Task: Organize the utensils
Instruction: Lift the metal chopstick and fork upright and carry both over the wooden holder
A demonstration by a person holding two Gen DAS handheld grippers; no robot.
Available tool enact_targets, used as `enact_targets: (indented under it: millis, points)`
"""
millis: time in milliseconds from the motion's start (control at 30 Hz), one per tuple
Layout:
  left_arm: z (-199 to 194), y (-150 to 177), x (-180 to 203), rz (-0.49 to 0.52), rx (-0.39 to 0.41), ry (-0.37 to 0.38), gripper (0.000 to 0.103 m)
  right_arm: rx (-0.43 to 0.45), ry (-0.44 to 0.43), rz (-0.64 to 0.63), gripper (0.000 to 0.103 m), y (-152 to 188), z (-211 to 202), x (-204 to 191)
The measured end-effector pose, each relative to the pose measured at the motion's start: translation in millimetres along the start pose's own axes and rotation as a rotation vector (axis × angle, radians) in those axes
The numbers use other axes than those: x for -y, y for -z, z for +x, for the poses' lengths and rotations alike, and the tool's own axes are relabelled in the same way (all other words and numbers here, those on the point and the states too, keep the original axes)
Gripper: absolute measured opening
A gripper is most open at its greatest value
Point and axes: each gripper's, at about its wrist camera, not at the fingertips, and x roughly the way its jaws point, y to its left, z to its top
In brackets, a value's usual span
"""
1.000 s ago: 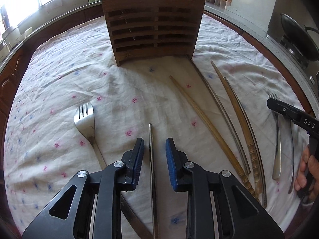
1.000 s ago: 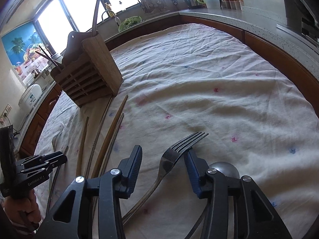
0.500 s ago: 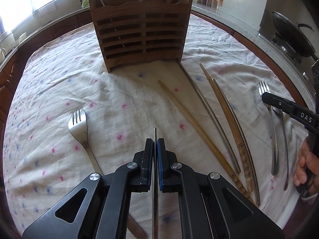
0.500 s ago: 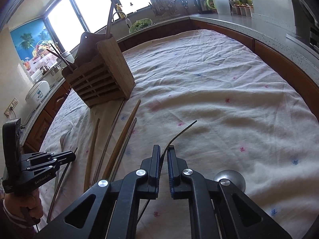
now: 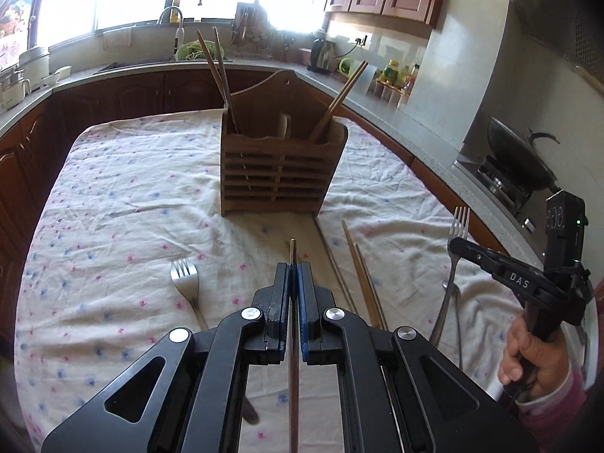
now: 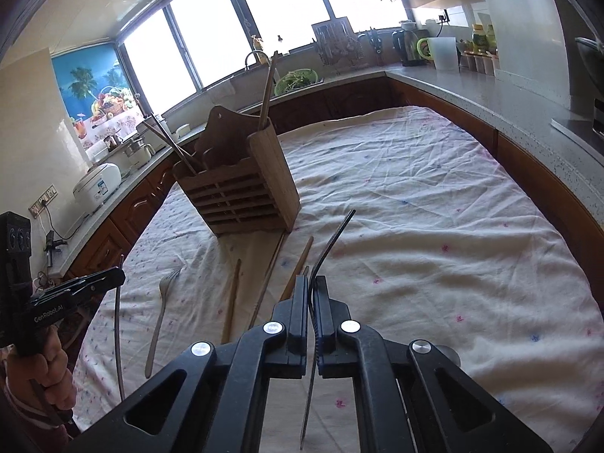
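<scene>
L gripper (image 5: 293,275) is pinched tight on a thin metal chopstick (image 5: 292,255), slim grey rod w/ blunt tip poking just past the blue pads, lifted above the cloth. R gripper (image 6: 312,287) is clamped on a steel fork (image 6: 332,243), seen edge-on, dark & curved, tines up and fwd, handle hanging down between the arms. On the cloth near L gripper: another fork (image 5: 185,277), shiny, tines pointing away. Right of it, wooden chopsticks (image 5: 358,264) lie roughly parallel, ends toward the holder. Further back, wooden utensil holder (image 5: 281,168), slatted front, w/ chopsticks leaning in both the L & R compartments. Surface: wrinkled white tablecloth (image 5: 113,196) w/ small pink/blue flecks. Beyond: dark wood cabinets, grey counter, sink under bright windows, kettle (image 5: 322,54), wok (image 5: 523,160) on stove at right.
</scene>
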Motion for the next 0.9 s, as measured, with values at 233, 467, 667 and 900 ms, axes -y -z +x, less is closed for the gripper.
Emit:
enact_targets:
  millis: [233, 467, 667, 900]
  points:
    - [-30, -6, -5, -0.038, 0.085, 0.026, 0.003, 0.043, -0.023, -0.028, 0.003, -10, -16, -14]
    - [-47, -6, -10, -0.060, 0.136, 0.031, 0.003, 0.063, -0.040, -0.041, 0.003, -14, -23, -22]
    - [-54, -6, -11, -0.067, 0.168, 0.031, 0.003, 0.075, -0.051, -0.045, 0.003, -15, -28, -25]
    - [-63, -9, -13, -0.079, 0.207, 0.023, 0.003, 0.092, -0.063, -0.054, 0.003, -20, -32, -29]
